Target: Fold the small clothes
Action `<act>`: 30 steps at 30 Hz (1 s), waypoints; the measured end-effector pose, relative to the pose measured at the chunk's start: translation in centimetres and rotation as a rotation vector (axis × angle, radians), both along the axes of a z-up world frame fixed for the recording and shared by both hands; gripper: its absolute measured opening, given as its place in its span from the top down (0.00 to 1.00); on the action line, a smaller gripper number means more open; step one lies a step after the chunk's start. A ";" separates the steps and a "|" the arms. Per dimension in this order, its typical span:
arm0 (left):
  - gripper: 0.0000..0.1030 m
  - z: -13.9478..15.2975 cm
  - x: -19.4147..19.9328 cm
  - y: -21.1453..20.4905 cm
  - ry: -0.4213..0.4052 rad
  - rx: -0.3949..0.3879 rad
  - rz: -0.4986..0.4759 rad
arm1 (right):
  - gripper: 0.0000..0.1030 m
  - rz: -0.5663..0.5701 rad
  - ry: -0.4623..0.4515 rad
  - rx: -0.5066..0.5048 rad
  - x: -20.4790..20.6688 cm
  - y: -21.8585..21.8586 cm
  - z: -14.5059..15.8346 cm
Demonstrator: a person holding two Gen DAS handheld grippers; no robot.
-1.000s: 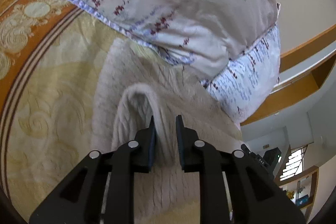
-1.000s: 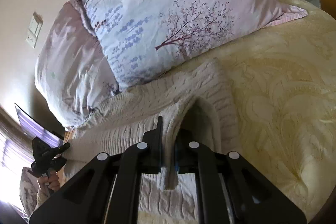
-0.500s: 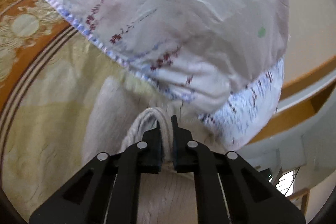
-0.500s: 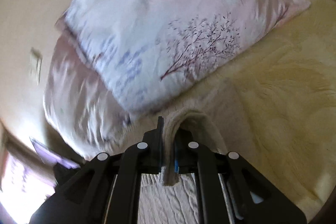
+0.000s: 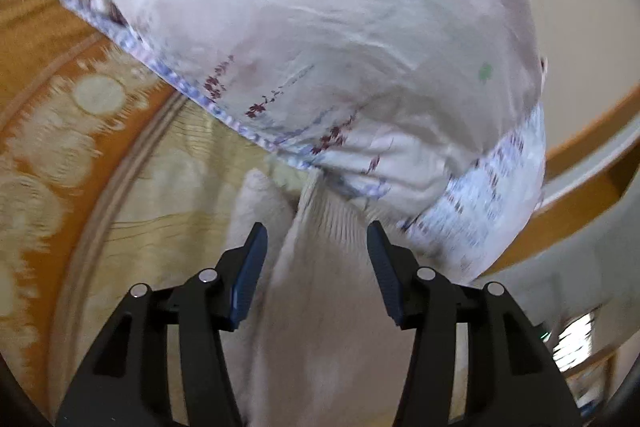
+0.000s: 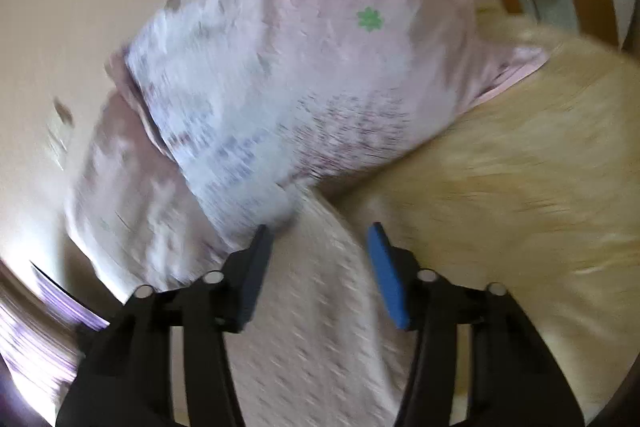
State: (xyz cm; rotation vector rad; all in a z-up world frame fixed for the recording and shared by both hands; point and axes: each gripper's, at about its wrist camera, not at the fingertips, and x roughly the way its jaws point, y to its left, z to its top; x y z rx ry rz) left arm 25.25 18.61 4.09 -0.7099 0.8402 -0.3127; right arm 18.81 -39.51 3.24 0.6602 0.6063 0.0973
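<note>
A cream knitted sweater (image 5: 320,267) lies flat on the bed, its far edge against the pillows. My left gripper (image 5: 316,239) is open, its jaws spread either side of the sweater's ribbed edge and holding nothing. In the right wrist view the same sweater (image 6: 312,327) runs under my right gripper (image 6: 320,239), which is also open and empty, close to the pillow. Both views are blurred by motion.
A large pink-white flowered pillow (image 5: 320,39) fills the space just ahead of the left gripper. It also shows in the right wrist view (image 6: 304,75) with a second pillow (image 6: 128,187) behind. The yellow patterned bedspread (image 6: 520,167) and the wooden headboard (image 5: 592,163) lie around.
Both grippers held folds of the sweater and carried them towards the pillows. Both have now opened and let the sweater go; it lies flat.
</note>
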 end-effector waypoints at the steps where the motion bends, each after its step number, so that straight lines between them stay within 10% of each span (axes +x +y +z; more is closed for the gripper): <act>1: 0.50 0.2 -0.7 -0.1 -0.007 0.041 -0.017 | 0.55 0.015 0.016 -0.032 -0.6 0.1 -0.2; 12: 0.52 -1.9 -3.9 -2.5 0.038 0.235 -0.110 | 0.60 0.105 0.116 -0.170 -1.7 1.8 -3.2; 17: 0.69 -2.2 -4.2 -3.1 0.036 0.291 -0.112 | 0.87 0.119 0.132 -0.264 -1.8 2.9 -3.8; 21: 0.91 -2.6 -4.2 -3.1 0.056 0.294 -0.133 | 0.89 0.111 0.102 -0.253 -2.7 2.8 -3.3; 30: 0.93 -2.3 -5.6 -2.3 0.047 0.280 -0.151 | 0.90 0.090 0.086 -0.231 -5.0 2.7 -2.2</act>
